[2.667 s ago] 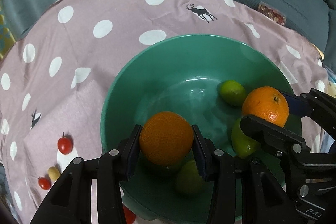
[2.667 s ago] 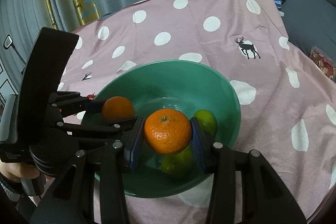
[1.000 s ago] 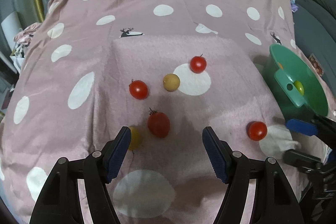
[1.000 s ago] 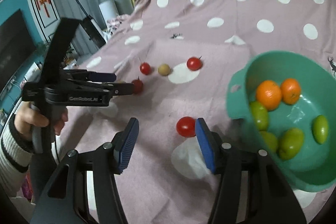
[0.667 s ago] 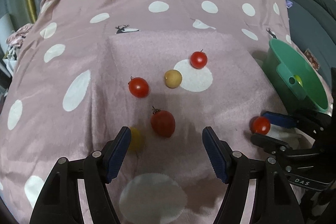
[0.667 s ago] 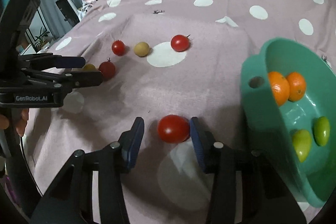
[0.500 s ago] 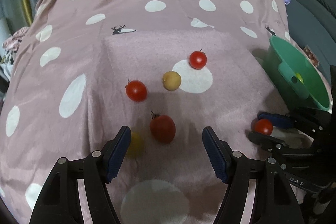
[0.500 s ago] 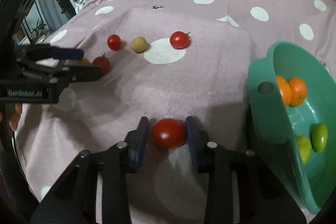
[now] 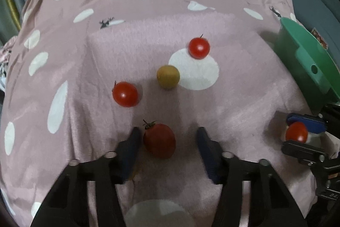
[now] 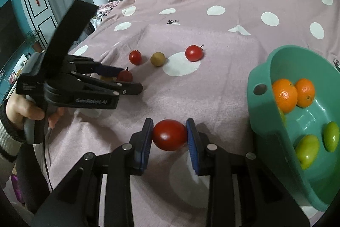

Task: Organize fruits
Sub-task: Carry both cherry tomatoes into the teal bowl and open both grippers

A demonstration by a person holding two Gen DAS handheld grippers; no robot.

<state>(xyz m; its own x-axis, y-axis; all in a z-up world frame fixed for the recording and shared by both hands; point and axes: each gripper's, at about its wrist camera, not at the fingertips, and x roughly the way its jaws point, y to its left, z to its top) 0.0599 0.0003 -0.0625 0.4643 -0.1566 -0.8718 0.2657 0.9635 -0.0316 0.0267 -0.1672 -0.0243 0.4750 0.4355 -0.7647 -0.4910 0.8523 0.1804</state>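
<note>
Two hand-held grippers at work over a pink polka-dot cloth (image 10: 223,82) during the sorting of fruit. The right gripper (image 10: 169,135) had both blue pads pressed against a red cherry tomato (image 10: 169,135), which sat squarely between them, low over the cloth beside the green bowl (image 10: 263,103); whether it had cleared the fabric could not be told. The central grip suited a round, soft-skinned fruit that would likely slip or split under an off-centre squeeze. The left gripper (image 9: 167,148) was closing around a darker, oblong tomato (image 9: 159,140): one pad lay against the fruit's side, while the other stood clear with cloth visible between, so nothing was yet gripped. Its steep downward aim let the fingers straddle the fruit from above. A small yellow fruit (image 10: 105,78) lay half hidden beside that finger. Farther off, two red cherry tomatoes (image 9: 125,94) (image 9: 199,48) and a tan round fruit (image 9: 168,77) waited loose on the cloth. The bowl, seen tilted, already held two oranges (image 10: 284,97) and several green fruits (image 10: 307,151), presumably the collecting place.
</note>
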